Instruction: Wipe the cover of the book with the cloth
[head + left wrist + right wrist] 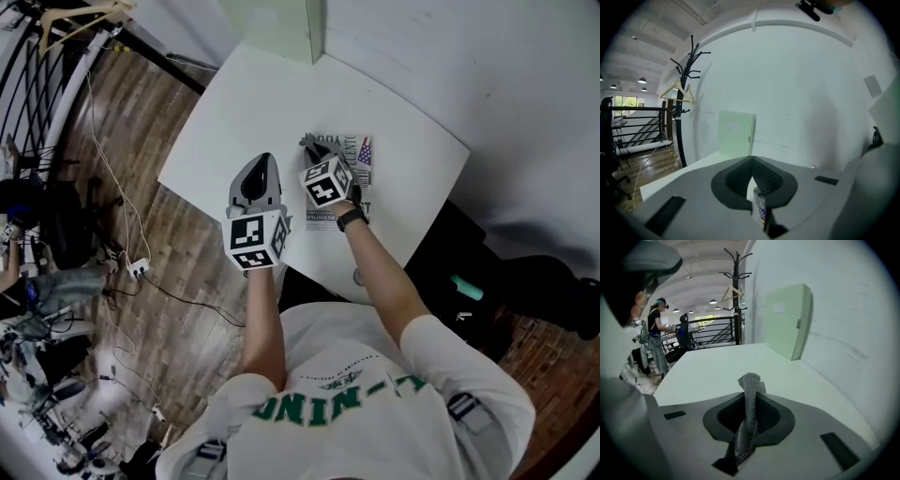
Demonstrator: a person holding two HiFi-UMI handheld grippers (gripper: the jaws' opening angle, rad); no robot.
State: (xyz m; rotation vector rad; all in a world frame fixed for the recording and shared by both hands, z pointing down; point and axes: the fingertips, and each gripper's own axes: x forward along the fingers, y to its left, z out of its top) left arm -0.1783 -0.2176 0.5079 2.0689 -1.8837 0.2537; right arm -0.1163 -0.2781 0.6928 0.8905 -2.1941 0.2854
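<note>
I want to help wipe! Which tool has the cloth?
The right tool, its jaws pinching the grey mesh cloth; the left tool has no cloth.

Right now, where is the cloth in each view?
Head view: centre, cloth at the right gripper's tip, over the book.
Left gripper view: not in it.
Right gripper view: centre, upright between the shut jaws.
Shared landmark: the green panel, in all three.

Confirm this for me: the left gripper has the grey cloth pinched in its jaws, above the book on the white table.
Wrong side. It is the right gripper that has the grey cloth pinched in its jaws, above the book on the white table. The right gripper view shows it.
</note>
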